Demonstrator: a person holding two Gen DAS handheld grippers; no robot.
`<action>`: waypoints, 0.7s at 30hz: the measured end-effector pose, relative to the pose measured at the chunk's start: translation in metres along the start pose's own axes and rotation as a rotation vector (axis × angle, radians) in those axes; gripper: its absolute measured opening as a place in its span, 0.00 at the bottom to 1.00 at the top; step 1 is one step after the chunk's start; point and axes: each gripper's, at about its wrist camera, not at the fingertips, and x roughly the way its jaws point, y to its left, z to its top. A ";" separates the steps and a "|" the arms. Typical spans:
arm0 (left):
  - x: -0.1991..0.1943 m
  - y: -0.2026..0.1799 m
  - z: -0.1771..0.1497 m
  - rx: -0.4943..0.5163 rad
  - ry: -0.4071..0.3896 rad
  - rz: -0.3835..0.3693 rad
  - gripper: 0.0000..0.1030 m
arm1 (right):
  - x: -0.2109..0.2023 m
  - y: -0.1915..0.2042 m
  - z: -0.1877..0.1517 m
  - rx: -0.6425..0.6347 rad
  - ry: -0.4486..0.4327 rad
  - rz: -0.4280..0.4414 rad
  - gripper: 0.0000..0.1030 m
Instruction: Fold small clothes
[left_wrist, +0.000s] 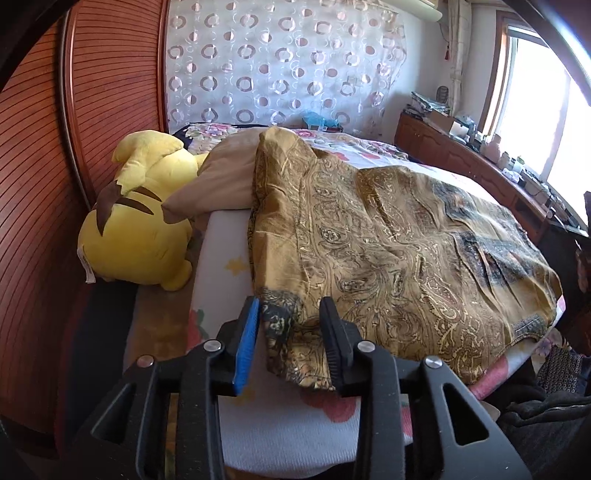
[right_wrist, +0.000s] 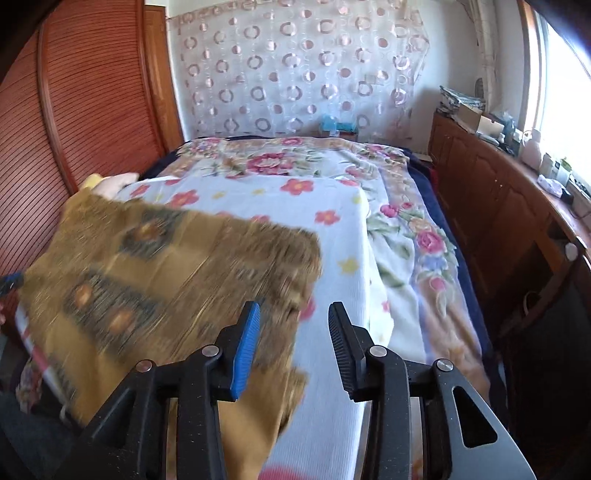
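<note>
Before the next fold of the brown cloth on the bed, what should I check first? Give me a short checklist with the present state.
1. Left gripper open: ok, cloth corner between the fingers, pads not pressing.
2. Right gripper open: ok, cloth edge at its blue finger only.
3. Brown cloth lying flat: not ok, wrinkled, far end draped over a pillow.
4. Free bed beside the cloth: ok.
5. Yellow plush toy clear of the cloth: ok.
</note>
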 end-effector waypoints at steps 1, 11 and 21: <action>0.003 -0.001 0.000 0.002 0.008 0.012 0.33 | 0.015 -0.003 0.006 0.010 0.010 0.003 0.39; 0.023 0.002 -0.011 -0.004 0.078 0.025 0.34 | 0.129 -0.027 0.054 0.181 0.133 0.029 0.39; 0.025 0.002 -0.011 -0.006 0.079 0.023 0.34 | 0.133 -0.018 0.078 0.143 0.116 0.104 0.04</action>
